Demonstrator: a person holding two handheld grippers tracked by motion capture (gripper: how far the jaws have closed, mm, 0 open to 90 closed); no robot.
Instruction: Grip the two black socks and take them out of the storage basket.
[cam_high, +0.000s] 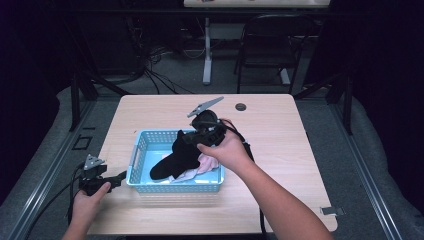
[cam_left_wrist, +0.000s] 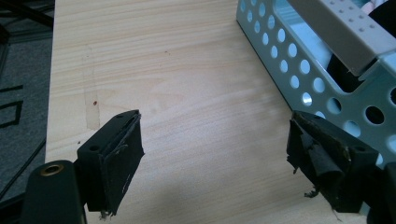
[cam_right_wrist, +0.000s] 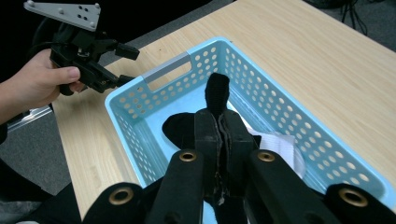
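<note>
Right tool (cam_right_wrist: 222, 126) clamps black sock (cam_high: 176, 156) above basket (cam_high: 141, 145).

Setting: a lab or recording room, not a home. Light wooden bench with rounded corners (cam_high: 270, 150) stands on grey carpet (cam_high: 330, 125), ringed by black metal framing struts (cam_high: 75, 100). Surroundings kept dark, as if curtained. Behind the bench: loose black cables on the floor (cam_high: 155, 75), a black folding chair (cam_high: 265, 45), and the white pedestal leg of a second desk (cam_high: 207, 50). A round cable grommet (cam_high: 241, 106) is set into the benchtop.
</note>
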